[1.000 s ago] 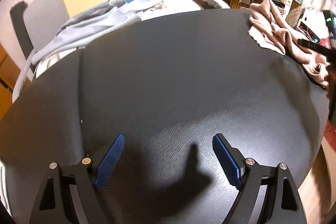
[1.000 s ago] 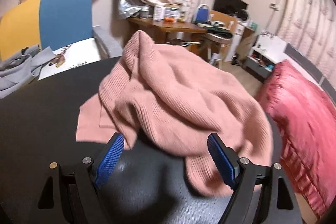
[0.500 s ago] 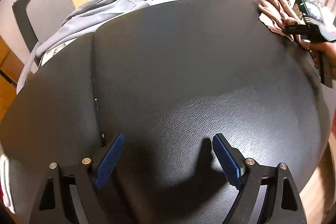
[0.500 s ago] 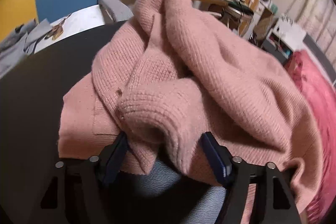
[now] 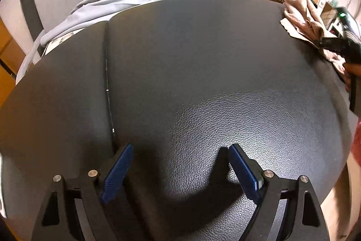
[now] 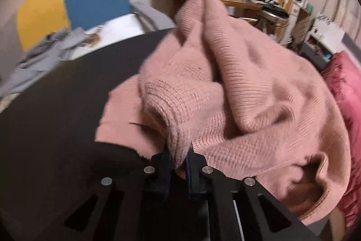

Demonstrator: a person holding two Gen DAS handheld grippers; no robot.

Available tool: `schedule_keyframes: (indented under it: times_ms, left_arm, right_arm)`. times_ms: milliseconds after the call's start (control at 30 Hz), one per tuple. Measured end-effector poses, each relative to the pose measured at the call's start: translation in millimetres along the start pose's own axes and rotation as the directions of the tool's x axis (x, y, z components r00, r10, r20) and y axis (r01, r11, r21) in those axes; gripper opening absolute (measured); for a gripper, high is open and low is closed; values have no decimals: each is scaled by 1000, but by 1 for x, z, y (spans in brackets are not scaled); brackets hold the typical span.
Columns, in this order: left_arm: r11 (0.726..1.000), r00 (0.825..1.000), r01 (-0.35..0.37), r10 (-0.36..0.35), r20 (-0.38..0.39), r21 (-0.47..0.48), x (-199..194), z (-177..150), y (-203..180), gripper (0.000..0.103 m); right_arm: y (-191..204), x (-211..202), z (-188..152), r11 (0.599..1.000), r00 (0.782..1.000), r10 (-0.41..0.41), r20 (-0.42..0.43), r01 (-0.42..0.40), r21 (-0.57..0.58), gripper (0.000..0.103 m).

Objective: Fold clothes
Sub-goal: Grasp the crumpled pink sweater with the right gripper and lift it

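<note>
The black table (image 5: 180, 64) took up nearly all I could see from the left wrist, its leathery top bare in front of me. Beyond its far edge a pile of grey clothes (image 5: 108, 3) lay on a chair. The pink sweater (image 6: 237, 87) sat in a rumpled heap at the table's right edge, and in the left view the sweater (image 5: 306, 22) lay well off to the right of my left gripper (image 5: 178, 171), so the right hand was plainly the nearer one. My right gripper (image 6: 179, 157) had its fingers pinched tight on a thick rolled fold at the near side of the heap, the rest of the knit spreading up and away from the fingers. My left gripper's fingers stood wide apart, holding nothing, low over the bare table. I judged that any spreading would have to draw the sweater leftward onto that free surface. The knit looked soft, fuzzy and ribbed, bunched into ridges with no flat panel; through the blur I couldn't tell whether the pinched fold was a cuff, hem or collar, nor which way its long axis ran.
</note>
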State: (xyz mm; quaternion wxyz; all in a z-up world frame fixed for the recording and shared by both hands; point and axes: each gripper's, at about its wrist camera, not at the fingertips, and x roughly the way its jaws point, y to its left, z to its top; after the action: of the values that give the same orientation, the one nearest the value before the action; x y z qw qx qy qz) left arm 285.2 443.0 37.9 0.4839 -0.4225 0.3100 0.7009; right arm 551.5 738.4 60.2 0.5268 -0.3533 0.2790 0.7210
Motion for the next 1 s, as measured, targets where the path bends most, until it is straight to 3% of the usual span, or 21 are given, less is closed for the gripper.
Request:
schedule_keyframes:
  times_ms: [133,267,400,567,600,667,733,800,867,1000]
  left_arm:
    - [999,1000,11,-11,6,-37,-5,-3,9,87]
    - [998,1000,5,-4,17,-61,-11,-5,17,87]
    - [997,999,-9,11,32,-80,-18,-8,27,87]
    - [992,998,-27,34,54,-122,-26,-11,43,89]
    - [991,998,-32,40,58,-133,-27,-11,47,89]
    - [987,997,-31,42,65,-159,-33,-13,54,90]
    - [982,997,-29,42,69,-185,-34,-9,62,91]
    - [978,996,-19,37,80,-209,-36,-6,68,92]
    - [977,994,5,19,108,-214,-40,-5,65,100]
    - [982,991,60,-36,131,-180,-38,10,51,102]
  right_arm:
    - [37,-24,-35,988,988,154,-21,-154,5,9]
    - [80,-46,-75,951,949,310,-52,-310,11,9]
    - [124,-69,-115,889,885,457,-83,-457,22,9]
    - [179,-97,-164,780,773,624,-117,-624,42,7]
    - [182,-103,-171,772,764,635,-114,-634,47,7]
    - [164,-117,-173,803,799,596,-80,-594,56,12]
    - [147,-132,-175,831,830,555,-45,-552,68,24]
    - [129,-146,-177,857,859,511,-12,-509,81,24]
    - [111,-160,-179,880,885,465,21,-465,95,27]
    - [76,-189,-183,918,927,366,84,-374,129,42]
